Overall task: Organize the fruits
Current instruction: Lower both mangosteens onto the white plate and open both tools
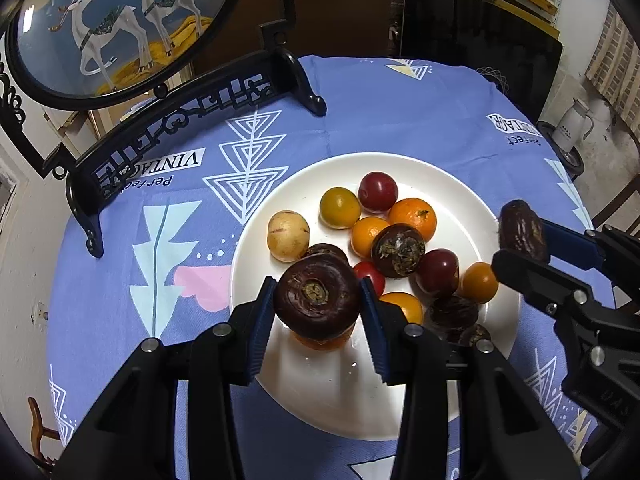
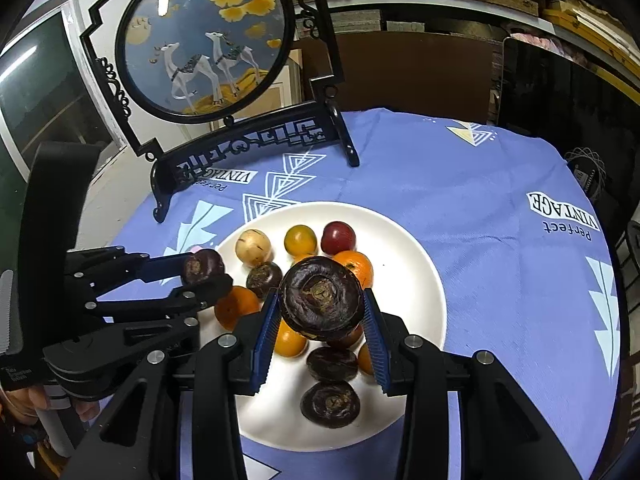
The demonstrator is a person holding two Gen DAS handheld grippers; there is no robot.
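A white plate point(image 1: 452, 184) holds several small fruits: oranges, red and yellow plums, a pale round fruit point(image 1: 288, 235) and dark purple water chestnuts point(image 1: 398, 250). My left gripper point(image 1: 318, 300) is shut on a dark purple chestnut point(image 1: 316, 298), held above the plate's left side. My right gripper point(image 2: 322, 308) is shut on another dark chestnut point(image 2: 322, 298), above the plate's middle point(image 2: 412, 248). The right gripper shows at the right in the left wrist view point(image 1: 522, 236), and the left gripper at the left in the right wrist view point(image 2: 204, 270).
The plate sits on a blue patterned tablecloth point(image 1: 380, 112) over a round table. A black-framed round deer screen point(image 2: 204, 40) stands at the back left. A dark panel point(image 1: 480, 36) leans behind the table. A white kettle point(image 1: 574, 124) stands on the floor at right.
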